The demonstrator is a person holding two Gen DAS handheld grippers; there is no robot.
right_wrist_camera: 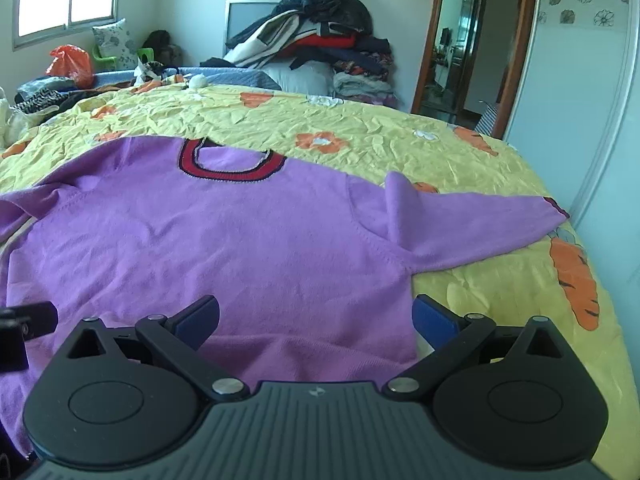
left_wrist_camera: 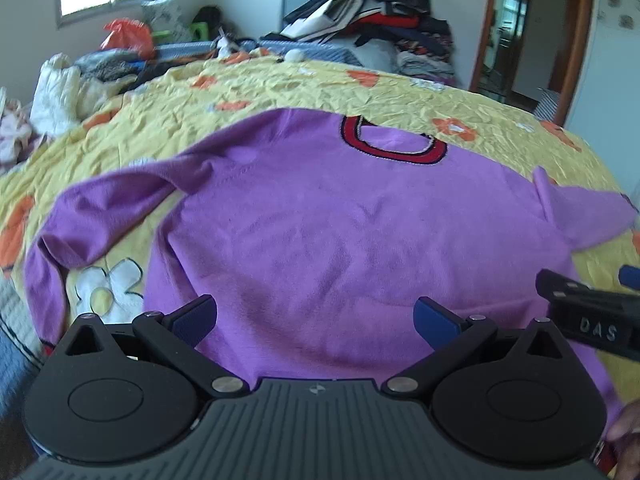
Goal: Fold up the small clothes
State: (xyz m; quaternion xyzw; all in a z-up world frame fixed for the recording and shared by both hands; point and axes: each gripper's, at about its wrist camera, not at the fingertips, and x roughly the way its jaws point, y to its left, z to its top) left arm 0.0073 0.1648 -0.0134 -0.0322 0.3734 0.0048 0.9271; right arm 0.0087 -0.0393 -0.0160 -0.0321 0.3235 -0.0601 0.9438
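Observation:
A small purple sweater (left_wrist_camera: 320, 232) (right_wrist_camera: 224, 240) with a red and dark collar (left_wrist_camera: 394, 148) (right_wrist_camera: 232, 168) lies flat on the yellow bedspread, hem toward me, both sleeves spread out sideways. My left gripper (left_wrist_camera: 316, 320) hovers open over the hem near its left half, nothing between its blue pads. My right gripper (right_wrist_camera: 316, 318) is open too, over the hem's right corner, its right pad past the sweater's edge. The right gripper's black body (left_wrist_camera: 588, 312) shows at the right of the left wrist view.
The yellow bedspread (right_wrist_camera: 400, 140) with orange flower and carrot prints covers the bed. A tall heap of clothes (right_wrist_camera: 320, 28) sits at the far end. More clothing and an orange bag (left_wrist_camera: 128, 36) lie at the far left. A doorway (right_wrist_camera: 460, 40) opens at the back right.

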